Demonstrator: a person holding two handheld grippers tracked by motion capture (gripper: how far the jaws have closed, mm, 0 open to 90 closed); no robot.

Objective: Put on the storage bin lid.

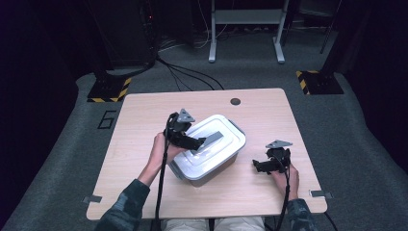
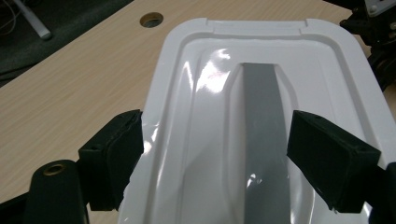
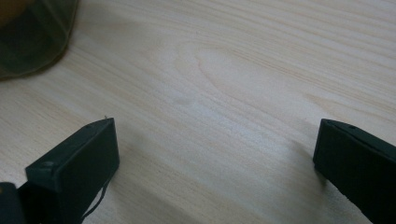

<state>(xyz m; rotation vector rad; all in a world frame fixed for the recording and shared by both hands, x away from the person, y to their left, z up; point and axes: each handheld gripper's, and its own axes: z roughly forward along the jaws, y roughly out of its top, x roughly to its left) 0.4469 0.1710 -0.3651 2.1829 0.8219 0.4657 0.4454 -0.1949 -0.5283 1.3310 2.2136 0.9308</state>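
— How many things sat on the light wood-grain table (image 1: pixel 269 115)?

— One: a translucent grey plastic storage box (image 1: pixel 208 169) with a glossy white ribbed lid (image 1: pixel 226 132). It stood near the middle of the table, turned at an angle to the edges. A single flat grey handle strip (image 2: pixel 264 135) ran along the lid's raised centre.

— And your two grippers?

— My left gripper (image 1: pixel 186 137) was over the left end of the lid, its jaws spread wide. In the left gripper view the lid ran between them, one jaw beyond the lid's outer edge above the bare table, the other above the far side of the handle strip. I could not tell whether either jaw touched the lid. They held nothing.

— The right one?

— My right gripper (image 1: pixel 270 162) was low over the table, to the right of the box and apart from it. Its jaws were also wide open, with bare wood between them in the right gripper view (image 3: pixel 215 158); a rounded corner of the box (image 3: pixel 32 37) showed at the top left there.

— Anything else on the tabletop?

— One round cable hole (image 1: pixel 235 101) near the far edge.
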